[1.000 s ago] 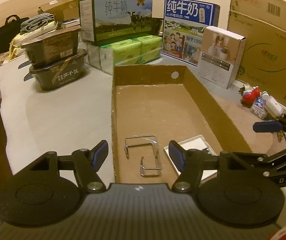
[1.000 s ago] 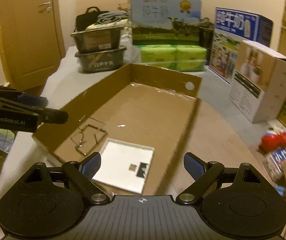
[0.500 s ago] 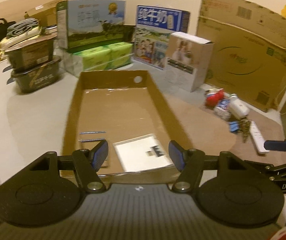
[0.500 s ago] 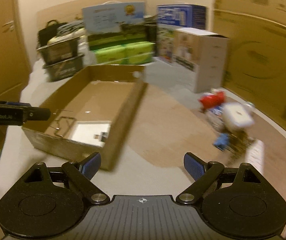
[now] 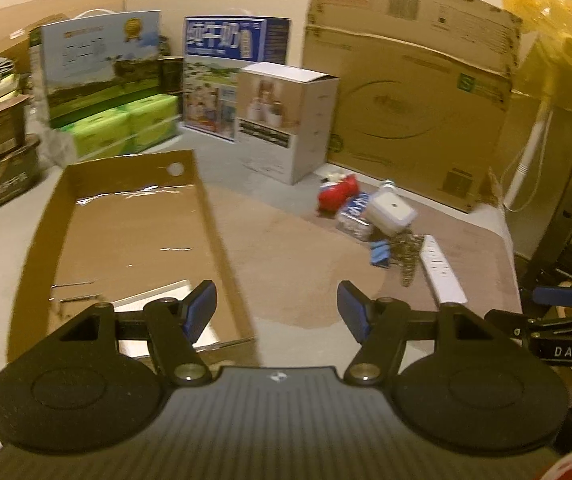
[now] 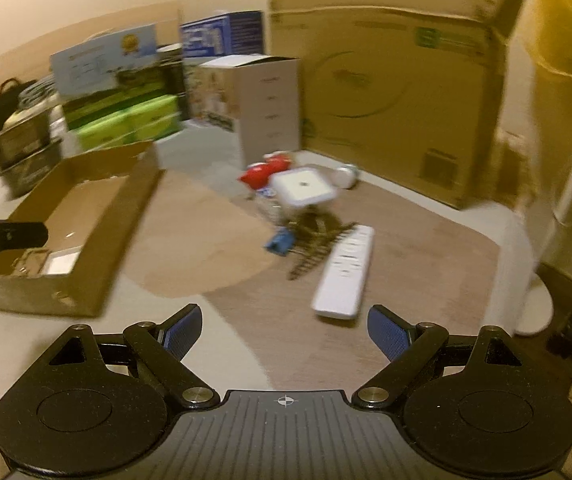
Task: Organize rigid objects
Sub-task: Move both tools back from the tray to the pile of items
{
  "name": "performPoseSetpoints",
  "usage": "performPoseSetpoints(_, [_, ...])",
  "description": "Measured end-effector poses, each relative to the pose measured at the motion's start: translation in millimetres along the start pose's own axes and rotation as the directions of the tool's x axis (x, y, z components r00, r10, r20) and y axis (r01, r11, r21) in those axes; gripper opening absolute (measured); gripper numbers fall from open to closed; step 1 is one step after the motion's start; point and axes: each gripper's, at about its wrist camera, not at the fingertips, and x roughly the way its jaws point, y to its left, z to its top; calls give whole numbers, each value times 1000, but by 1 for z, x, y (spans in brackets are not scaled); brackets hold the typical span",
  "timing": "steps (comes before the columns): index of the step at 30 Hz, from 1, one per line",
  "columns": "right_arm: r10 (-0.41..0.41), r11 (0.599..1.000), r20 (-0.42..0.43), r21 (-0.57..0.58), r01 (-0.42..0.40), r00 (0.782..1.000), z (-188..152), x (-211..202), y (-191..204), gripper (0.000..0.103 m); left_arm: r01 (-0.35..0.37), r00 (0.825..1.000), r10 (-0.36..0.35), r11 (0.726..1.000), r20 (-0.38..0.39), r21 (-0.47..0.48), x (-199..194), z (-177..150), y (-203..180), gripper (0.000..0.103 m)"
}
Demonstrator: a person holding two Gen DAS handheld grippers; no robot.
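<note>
Since the earlier frame both views have swung away from the cardboard tray [image 5: 133,216] toward the loose pile on the bench [image 6: 426,280] to its right. The left gripper [image 5: 277,312] hangs with its jaws part-open and nothing between them; the right gripper [image 6: 284,334] stands wide and empty, aimed down at the white power strip [image 6: 346,270]. Beside that lie a white square adapter [image 6: 302,188], a blue clip [image 6: 279,242] and a red item [image 6: 263,172], bunched together and probably awaiting sorting. The tray already holds a white card [image 5: 153,300] at its near end, suggesting it is the collecting place.
</note>
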Motion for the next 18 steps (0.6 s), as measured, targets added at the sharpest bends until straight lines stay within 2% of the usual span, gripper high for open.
performPoseSetpoints(8, [-35, 998, 5, 49, 34, 999, 0, -2, -25, 89, 33, 999, -32, 999, -22, 38, 16, 4, -25, 64])
performPoseSetpoints(18, [-33, 997, -4, 70, 33, 999, 4, 20, -36, 89, 50, 998, -47, 996, -41, 72, 45, 13, -42, 64])
